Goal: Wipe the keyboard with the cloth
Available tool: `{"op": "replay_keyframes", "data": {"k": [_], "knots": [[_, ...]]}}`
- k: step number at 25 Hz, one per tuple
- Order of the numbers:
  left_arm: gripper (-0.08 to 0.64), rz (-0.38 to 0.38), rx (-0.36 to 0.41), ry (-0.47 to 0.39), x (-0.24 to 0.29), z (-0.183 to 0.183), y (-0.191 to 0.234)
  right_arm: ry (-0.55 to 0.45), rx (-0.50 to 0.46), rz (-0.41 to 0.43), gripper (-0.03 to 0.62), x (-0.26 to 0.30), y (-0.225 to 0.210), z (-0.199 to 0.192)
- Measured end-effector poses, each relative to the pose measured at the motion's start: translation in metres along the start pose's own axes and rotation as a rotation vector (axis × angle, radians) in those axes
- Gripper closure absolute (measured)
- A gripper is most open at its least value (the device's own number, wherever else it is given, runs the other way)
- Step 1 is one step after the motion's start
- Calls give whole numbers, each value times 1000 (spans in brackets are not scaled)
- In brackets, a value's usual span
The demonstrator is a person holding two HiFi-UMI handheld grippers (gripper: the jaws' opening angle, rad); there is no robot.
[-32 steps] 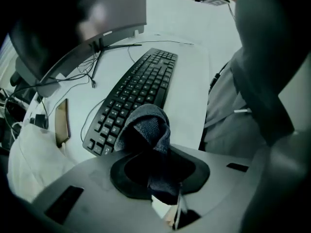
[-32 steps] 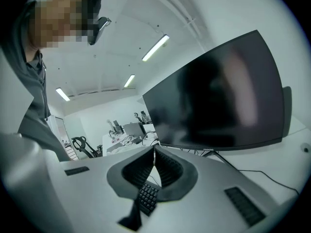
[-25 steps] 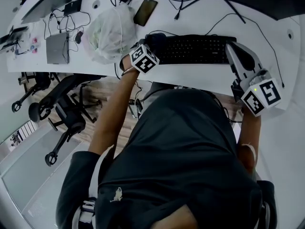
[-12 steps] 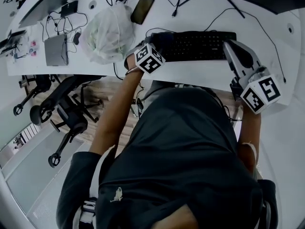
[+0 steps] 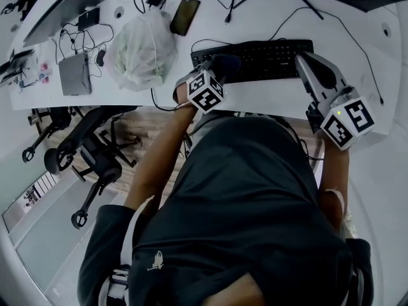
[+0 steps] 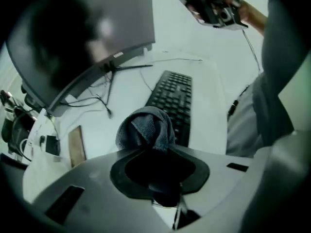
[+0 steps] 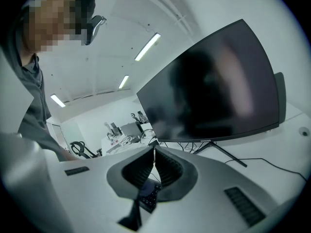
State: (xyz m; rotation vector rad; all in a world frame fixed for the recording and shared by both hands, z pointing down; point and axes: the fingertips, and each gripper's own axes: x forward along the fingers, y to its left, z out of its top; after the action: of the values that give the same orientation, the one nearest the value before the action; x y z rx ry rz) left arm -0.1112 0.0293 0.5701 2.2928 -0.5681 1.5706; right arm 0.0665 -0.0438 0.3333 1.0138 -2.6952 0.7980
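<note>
The grey cloth [image 6: 146, 127] is bunched in the clenched jaws of the left gripper [image 6: 149, 148], at the left end of the black keyboard [image 5: 268, 59] on the white desk [image 5: 268, 97]. The right gripper [image 7: 154, 155] is by the keyboard's right end, its jaws pressed together with nothing between them.

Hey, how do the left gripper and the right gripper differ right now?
The left gripper is shut on a bunched grey cloth; the right gripper is shut with nothing between its jaws. The left gripper is over the left end of the keyboard, the right gripper by its right end. Both carry a cube with square markers.
</note>
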Motion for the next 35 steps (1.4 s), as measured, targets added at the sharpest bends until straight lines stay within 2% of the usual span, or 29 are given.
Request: {"op": "replay_keyframes", "data": {"k": [2,4,9,11,15,16,18,22,24,25,27,29,31,33,35], "knots": [[495,58,-19,-8,-5,10,39,-6,1,1,581,2,2,1],[496,34,-28,26,2,2,41,-6,4,7,581,4,7,0],[497,-129,-8,66,13,-26,-60,9,13,19,581,3,10,-6],[497,-143,15,48,11,-21,-70,14,18,9,581,1,5,-7],[497,3,-2,-30,4,14,8,18,18,5,581,3,2,-6],[497,19,-13,-30,5,20,25,16,17,7,581,4,3,-6],[497,-2,-24,-2,13,18,31,11,17,11,581,5,7,-6],[499,-126,-30,33,17,-6,-40,7,28,12,581,3,9,-9],[499,-203,-3,59,17,-13,-75,11,37,-2,581,0,3,-12],[499,-211,13,62,17,-12,-80,12,42,-9,581,-2,1,-13],[499,-152,19,26,13,2,-57,9,46,-13,581,-4,-3,-11],[499,-57,0,-29,7,26,-11,2,46,-15,581,-4,-5,-9],[499,-7,-16,-43,6,40,23,-2,45,-16,581,-3,-4,-8],[499,-34,-22,-8,14,34,21,-5,46,-13,581,-3,0,-9],[499,-96,-27,21,21,16,-14,-4,49,-8,581,-5,3,-12]]}}
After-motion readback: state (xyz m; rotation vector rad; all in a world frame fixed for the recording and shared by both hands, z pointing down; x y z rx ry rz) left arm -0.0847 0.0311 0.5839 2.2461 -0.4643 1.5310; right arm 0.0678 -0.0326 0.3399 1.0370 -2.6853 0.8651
